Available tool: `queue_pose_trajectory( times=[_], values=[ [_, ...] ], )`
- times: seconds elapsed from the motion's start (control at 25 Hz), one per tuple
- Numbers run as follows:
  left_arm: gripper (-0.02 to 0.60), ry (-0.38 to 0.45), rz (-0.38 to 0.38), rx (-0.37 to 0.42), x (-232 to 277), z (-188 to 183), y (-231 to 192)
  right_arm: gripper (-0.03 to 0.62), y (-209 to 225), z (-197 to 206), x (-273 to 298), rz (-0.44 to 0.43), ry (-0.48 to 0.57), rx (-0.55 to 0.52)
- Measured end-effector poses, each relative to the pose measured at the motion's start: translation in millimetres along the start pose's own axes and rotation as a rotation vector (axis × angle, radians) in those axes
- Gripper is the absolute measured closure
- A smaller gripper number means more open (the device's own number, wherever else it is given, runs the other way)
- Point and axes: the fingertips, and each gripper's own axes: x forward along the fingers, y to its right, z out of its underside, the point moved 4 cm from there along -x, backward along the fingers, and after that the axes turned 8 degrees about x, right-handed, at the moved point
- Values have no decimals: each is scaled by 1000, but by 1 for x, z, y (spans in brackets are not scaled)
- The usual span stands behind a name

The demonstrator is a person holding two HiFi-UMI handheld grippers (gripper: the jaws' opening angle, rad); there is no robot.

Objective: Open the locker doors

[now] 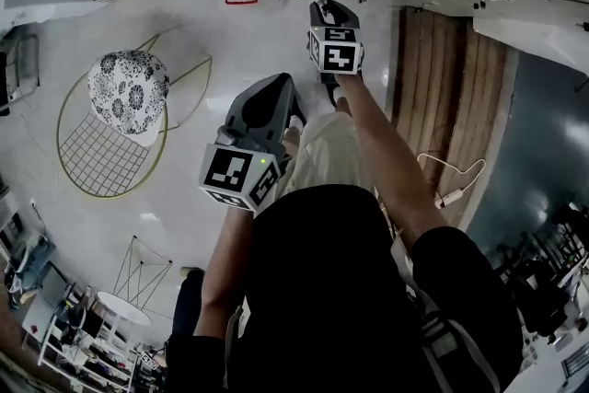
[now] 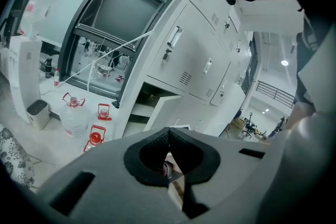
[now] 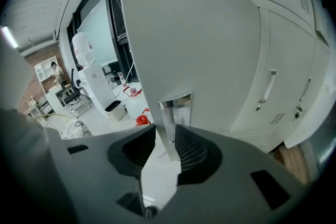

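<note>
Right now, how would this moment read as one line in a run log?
right gripper: shut on handle | locker door: swung open | left gripper: shut, empty

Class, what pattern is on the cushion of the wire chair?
The cushion is white with a dark floral print. It shows best in the head view.

Two grippers [image 1: 279,86] [image 1: 327,9], one chair [image 1: 103,159], three water jugs [image 2: 74,119]
</note>
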Motion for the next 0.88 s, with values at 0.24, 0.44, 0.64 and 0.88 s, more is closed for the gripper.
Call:
queue_pose_trajectory(
  times=[0.24,0.44,0.64,0.88],
  values=[
    [563,-22,48,15,-5,11,9,474,13,20,-24,31,-14,24],
    [563,-18,84,34,-6,13,21,474,29,34,-45,61,-16,43],
    [563,-23,132,55,-3,13,33,488,45,46,-62,97,-13,86],
    [563,-41,191,75,2,17,47,507,65,59,-82,141,-17,140]
  ],
)
